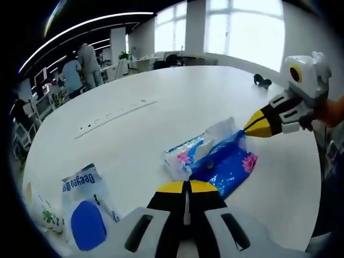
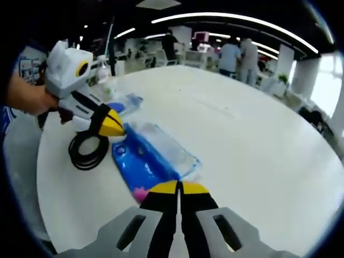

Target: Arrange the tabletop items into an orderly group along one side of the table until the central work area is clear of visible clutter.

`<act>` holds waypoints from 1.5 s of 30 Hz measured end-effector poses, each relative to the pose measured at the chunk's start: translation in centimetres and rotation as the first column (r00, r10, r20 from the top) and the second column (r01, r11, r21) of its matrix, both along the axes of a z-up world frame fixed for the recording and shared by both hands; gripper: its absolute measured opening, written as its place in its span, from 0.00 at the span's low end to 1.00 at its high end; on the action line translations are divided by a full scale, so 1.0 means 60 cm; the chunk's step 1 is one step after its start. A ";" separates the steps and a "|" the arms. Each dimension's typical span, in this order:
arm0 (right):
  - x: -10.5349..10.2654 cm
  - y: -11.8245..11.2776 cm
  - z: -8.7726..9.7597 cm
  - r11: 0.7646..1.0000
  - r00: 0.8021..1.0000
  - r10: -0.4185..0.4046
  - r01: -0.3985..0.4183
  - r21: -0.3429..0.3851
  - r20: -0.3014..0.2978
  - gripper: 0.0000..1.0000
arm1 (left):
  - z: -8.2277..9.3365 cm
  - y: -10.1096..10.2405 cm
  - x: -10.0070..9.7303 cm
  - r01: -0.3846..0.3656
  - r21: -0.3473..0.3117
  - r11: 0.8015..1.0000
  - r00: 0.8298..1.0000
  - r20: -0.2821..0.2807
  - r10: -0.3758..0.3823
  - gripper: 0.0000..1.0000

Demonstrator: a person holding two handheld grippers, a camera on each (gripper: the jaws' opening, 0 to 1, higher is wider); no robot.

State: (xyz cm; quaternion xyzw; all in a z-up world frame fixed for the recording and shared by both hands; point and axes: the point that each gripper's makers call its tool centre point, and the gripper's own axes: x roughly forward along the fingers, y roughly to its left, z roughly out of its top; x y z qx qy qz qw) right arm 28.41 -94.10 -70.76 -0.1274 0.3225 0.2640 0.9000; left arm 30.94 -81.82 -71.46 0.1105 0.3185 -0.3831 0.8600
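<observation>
A blue tissue pack [image 1: 220, 161] with white tissue poking from its top lies on the white table [image 1: 161, 102]. My right gripper [image 1: 251, 128] comes in from the right, shut on the pack's far corner. In the right gripper view its jaws [image 2: 179, 186] meet at the near edge of the tissue pack [image 2: 148, 158]. My left gripper [image 1: 188, 184] is shut, tips at the pack's opposite edge; no grasp is visible. From the right gripper view, the left gripper [image 2: 115, 126] touches the pack's far corner, held by a hand [image 2: 29, 97].
A white pouch with a blue label [image 1: 83, 207] and a small packet [image 1: 45, 215] lie near the left table edge. A black coiled cable [image 2: 88, 148], a clear bottle [image 2: 105, 72] and a pouch [image 2: 123, 102] sit behind the pack. A black object [image 1: 262, 80] rests far off. People stand at distant desks.
</observation>
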 end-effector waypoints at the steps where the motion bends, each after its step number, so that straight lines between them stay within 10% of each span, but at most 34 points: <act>1: 0.003 -0.002 -0.003 1.000 1.000 0.000 0.000 -0.001 -0.003 0.00 | -0.004 -0.002 0.002 -0.004 0.003 1.000 1.000 -0.005 0.004 0.00; 45: 0.071 -0.047 -0.011 0.993 0.994 0.034 -0.022 -0.115 0.101 0.00 | -0.019 -0.040 0.047 -0.053 -0.013 0.999 0.999 -0.001 0.053 0.03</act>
